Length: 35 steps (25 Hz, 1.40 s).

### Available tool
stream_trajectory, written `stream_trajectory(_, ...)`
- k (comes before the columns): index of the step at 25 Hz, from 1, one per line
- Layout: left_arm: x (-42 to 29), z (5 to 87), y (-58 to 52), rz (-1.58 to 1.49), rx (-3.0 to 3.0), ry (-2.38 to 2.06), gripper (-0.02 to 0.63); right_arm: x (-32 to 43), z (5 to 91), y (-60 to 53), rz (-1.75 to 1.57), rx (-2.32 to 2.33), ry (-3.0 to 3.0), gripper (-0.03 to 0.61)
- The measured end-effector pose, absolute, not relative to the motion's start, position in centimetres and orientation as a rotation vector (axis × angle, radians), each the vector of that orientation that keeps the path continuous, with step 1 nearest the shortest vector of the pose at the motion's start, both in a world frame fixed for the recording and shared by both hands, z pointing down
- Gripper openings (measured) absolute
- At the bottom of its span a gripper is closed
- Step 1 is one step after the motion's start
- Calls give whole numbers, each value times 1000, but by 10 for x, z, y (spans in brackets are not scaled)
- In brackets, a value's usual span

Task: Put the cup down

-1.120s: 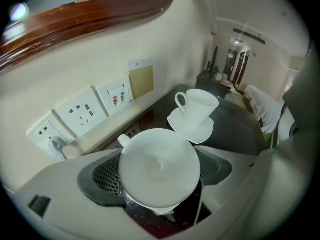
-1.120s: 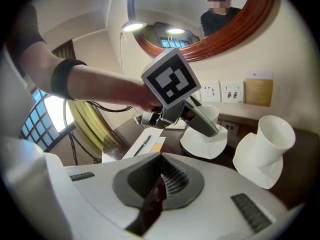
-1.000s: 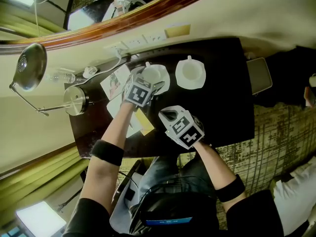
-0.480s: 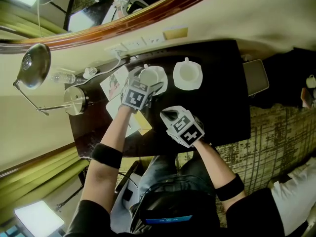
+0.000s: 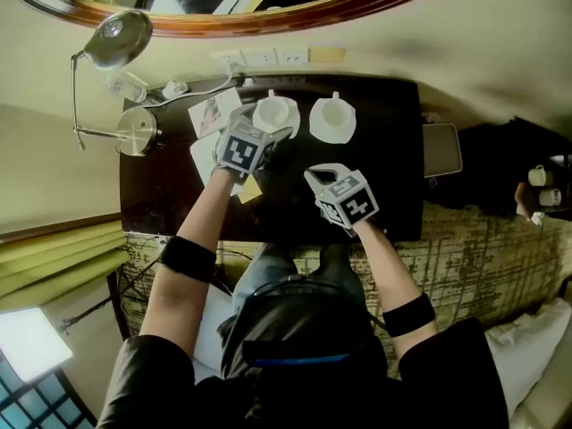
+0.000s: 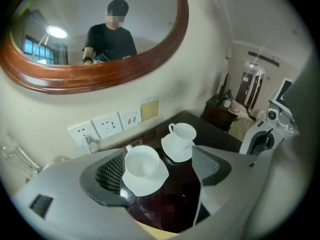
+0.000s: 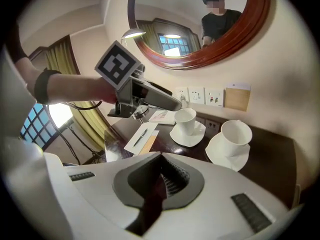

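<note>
Two white cups stand on white saucers at the back of the dark table (image 5: 384, 186). The left cup (image 5: 275, 114) (image 6: 142, 163) (image 7: 186, 120) stands free on its saucer. My left gripper (image 5: 261, 141) (image 6: 160, 170) hangs just in front of and above it, open, with nothing between the fingers. The right cup (image 5: 332, 117) (image 6: 183, 132) (image 7: 235, 133) stands beside it. Over the table's near middle, my right gripper (image 5: 318, 175) (image 7: 160, 181) is shut and empty.
A desk lamp (image 5: 112, 38) with a round base (image 5: 138, 132) and a water bottle (image 5: 130, 86) stand at the table's left. Papers (image 5: 214, 113), a pen (image 7: 141, 134) and a yellow note (image 5: 248, 189) lie near my left gripper. Wall sockets (image 5: 259, 58) and a mirror (image 5: 268, 12) are behind.
My left gripper has lifted and drawn back from the left cup, which stays on its saucer. My right gripper has shifted a little. The head view now takes in more of the room.
</note>
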<state>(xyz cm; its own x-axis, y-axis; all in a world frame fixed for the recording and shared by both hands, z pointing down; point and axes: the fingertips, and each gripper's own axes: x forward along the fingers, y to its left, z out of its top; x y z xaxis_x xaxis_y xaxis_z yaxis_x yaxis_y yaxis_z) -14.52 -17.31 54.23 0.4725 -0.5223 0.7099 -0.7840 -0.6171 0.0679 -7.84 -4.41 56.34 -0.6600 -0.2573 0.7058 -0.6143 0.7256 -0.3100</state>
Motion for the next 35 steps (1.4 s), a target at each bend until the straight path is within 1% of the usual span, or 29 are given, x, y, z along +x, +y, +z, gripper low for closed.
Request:
stream_trajectory(3,-147,521,-152,878,2337,-1135,360,-62,556,-42,684,668,-2265,0)
stream_trajectory(6,-154,514,-131,855,2325,-1184,274,-50,551,-41,661,685,-2267,0)
stream_trajectory(7,-154,511,-124,844,2325,-1191,261,-44,553,-41,656,695,-2262,2)
stream_trajectory(9,-150,505,-112,816,2330,-1191,203,-32,560,-41,651,713,-2248,2)
stream_trajectory(11,-147,499,-103,786,2328,-1201,186,-25,558,-41,647,725,-2246,2)
stream_trajectory(14,-147,491,-92,742,2313,-1239,92,-23,549,-40,637,721,-2260,2)
stream_trajectory(16,-146,490,-86,709,2303,-1259,54,-18,545,-39,633,733,-2261,2)
stream_trajectory(18,-147,491,-83,680,2307,-1287,46,-14,540,-39,629,741,-2269,1)
stream_trajectory(20,-146,491,-77,670,2305,-1309,10,-9,536,-39,623,756,-2279,0)
stream_trajectory(21,-144,489,-72,663,2300,-1310,3,-6,534,-39,620,767,-2283,2)
stream_trajectory(27,-137,486,-51,599,2264,-1319,3,10,517,-37,622,837,-2300,0)
stream_trajectory(35,-147,501,-18,561,2163,-1320,3,43,511,-39,732,1035,-2310,0)
